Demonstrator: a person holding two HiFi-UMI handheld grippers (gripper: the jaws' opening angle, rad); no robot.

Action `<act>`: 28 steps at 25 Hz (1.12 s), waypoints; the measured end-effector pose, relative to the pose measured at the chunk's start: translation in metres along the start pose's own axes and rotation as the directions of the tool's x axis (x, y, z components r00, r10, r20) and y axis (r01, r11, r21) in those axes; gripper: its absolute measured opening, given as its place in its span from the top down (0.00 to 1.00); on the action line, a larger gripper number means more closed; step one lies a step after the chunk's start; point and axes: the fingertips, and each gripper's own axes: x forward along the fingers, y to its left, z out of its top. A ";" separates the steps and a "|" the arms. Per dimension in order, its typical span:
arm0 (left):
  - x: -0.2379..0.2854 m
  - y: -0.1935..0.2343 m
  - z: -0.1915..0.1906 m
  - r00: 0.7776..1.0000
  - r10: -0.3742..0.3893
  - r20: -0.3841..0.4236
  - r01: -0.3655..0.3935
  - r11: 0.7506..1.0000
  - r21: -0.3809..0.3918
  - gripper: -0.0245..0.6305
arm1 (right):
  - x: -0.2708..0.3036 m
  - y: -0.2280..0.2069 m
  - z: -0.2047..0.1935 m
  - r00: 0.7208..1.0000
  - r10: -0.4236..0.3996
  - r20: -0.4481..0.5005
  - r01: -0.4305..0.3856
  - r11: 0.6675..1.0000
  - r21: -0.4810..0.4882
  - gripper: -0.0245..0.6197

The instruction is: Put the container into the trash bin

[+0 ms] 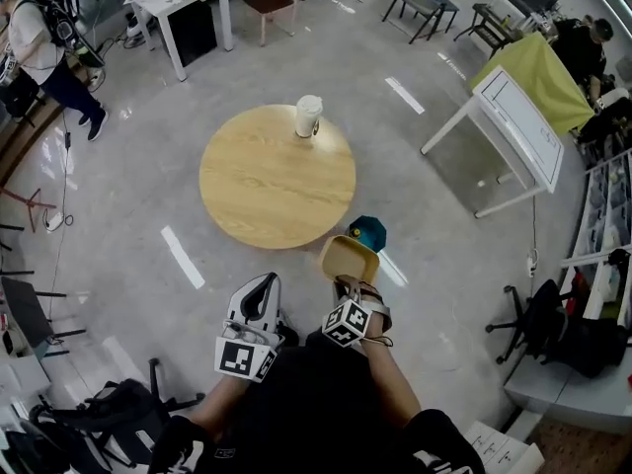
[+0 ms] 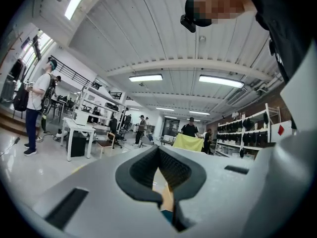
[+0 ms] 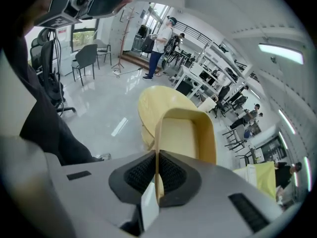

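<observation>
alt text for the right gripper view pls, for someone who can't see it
The right gripper has its jaws shut on the thin wall of a pale yellow container, filling the middle of the view. Behind it is a round wooden table on a glossy grey floor, with desks, chairs and people further back.

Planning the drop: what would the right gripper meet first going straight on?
Past the yellow container it grips, the right gripper likely meets the round table's edge, or the trash bin beside it; depth unclear.
</observation>
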 end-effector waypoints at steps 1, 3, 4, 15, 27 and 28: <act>0.005 -0.012 -0.002 1.000 -0.019 -0.003 0.019 1.000 0.006 0.96 | -0.005 -0.002 -0.011 1.000 -0.006 -0.002 0.007 1.000 0.015 0.91; 0.020 -0.038 -0.002 0.998 -0.055 -0.010 0.055 0.998 0.014 0.95 | -0.014 -0.010 -0.035 1.000 -0.016 -0.010 0.017 0.999 0.042 0.91; 0.029 -0.052 -0.001 0.997 -0.070 -0.015 0.071 0.997 0.016 0.95 | -0.020 -0.016 -0.048 1.000 -0.019 -0.015 0.020 0.998 0.055 0.91; 0.097 -0.198 -0.015 0.984 -0.172 -0.046 0.173 0.985 0.027 0.95 | -0.065 -0.049 -0.181 0.999 -0.011 -0.045 0.018 0.987 0.157 0.91; 0.154 -0.262 -0.040 0.966 -0.244 -0.087 0.249 0.967 0.053 0.95 | -0.053 -0.069 -0.257 0.996 0.024 -0.087 -0.001 0.968 0.250 0.91; 0.162 -0.262 -0.043 0.964 -0.250 -0.091 0.255 0.965 0.054 0.95 | -0.048 -0.072 -0.260 0.995 0.028 -0.091 -0.004 0.967 0.256 0.91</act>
